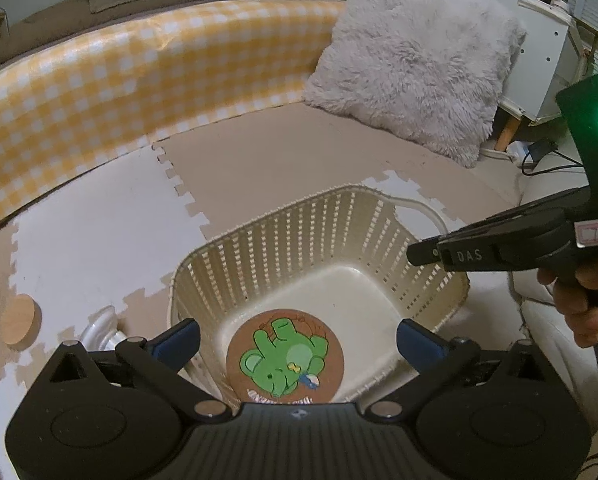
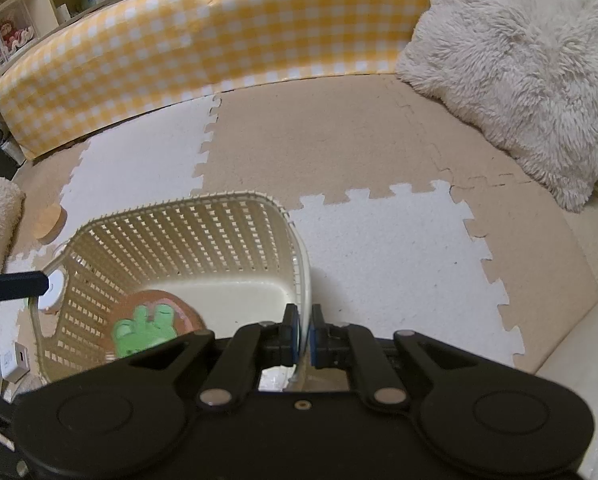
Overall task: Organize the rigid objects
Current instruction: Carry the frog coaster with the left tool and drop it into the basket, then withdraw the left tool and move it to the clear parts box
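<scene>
Hovering over the near end of the cream slatted basket (image 1: 319, 240), the left gripper (image 1: 299, 344) stands with its blue-padded fingers (image 1: 179, 340) spread wide, one above the basket's left wall and the other above its right side, nothing pressed between them. The round brown coaster with the green bear print (image 1: 285, 356) lies flat on the basket floor, directly under the gap between those fingers and apart from both pads. In the right wrist view the same coaster (image 2: 151, 328) shows through the basket's left half, partly hidden behind the gripper body.

The right gripper (image 2: 305, 336) has its jaws drawn narrow and clamped on the basket (image 2: 203, 236) at its near right rim, one pad inside the wall and one outside. From the left wrist view this gripper (image 1: 419, 254) reaches in from the right over the basket's right wall, with a person's hand (image 1: 579, 300) around its grip.

The basket sits on a floor of interlocking foam mats (image 1: 267, 152) in white and tan. A plain round wooden disc (image 1: 21, 320) lies on the mat to the left of the basket, well apart from both grippers. A clear glass or plastic item (image 1: 99, 328) sits just beside the basket's left wall; what it is cannot be told. A fluffy white cushion (image 1: 419, 72) leans at the far right, against a yellow checked bolster (image 1: 119, 80) running along the far side.
</scene>
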### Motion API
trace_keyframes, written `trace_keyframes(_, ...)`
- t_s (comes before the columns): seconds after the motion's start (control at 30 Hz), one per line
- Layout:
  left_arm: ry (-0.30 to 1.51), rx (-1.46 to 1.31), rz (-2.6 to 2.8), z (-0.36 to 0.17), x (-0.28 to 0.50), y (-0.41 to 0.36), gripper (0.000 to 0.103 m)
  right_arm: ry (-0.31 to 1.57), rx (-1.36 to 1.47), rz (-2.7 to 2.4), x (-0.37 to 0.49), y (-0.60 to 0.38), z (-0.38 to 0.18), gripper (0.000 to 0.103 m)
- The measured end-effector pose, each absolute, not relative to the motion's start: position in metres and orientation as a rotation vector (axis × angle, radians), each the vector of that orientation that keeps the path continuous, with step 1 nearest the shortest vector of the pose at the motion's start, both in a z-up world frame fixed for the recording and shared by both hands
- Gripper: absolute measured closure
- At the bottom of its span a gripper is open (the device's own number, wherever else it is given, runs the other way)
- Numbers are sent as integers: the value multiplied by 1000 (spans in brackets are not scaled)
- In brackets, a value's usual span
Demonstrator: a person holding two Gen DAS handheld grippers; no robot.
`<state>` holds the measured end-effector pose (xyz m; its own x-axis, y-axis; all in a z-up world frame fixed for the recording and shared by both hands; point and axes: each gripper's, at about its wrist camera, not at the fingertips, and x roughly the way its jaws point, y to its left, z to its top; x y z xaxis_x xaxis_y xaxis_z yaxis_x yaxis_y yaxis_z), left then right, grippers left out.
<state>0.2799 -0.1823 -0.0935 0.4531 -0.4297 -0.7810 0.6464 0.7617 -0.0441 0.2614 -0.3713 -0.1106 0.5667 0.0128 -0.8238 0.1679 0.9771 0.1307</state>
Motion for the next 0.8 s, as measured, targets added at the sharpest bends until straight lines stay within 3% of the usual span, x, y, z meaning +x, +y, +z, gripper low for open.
trace_keyframes(0.8,842,247,-707,-51,248,-166,0,966,209,-91,261,-371,-111,97)
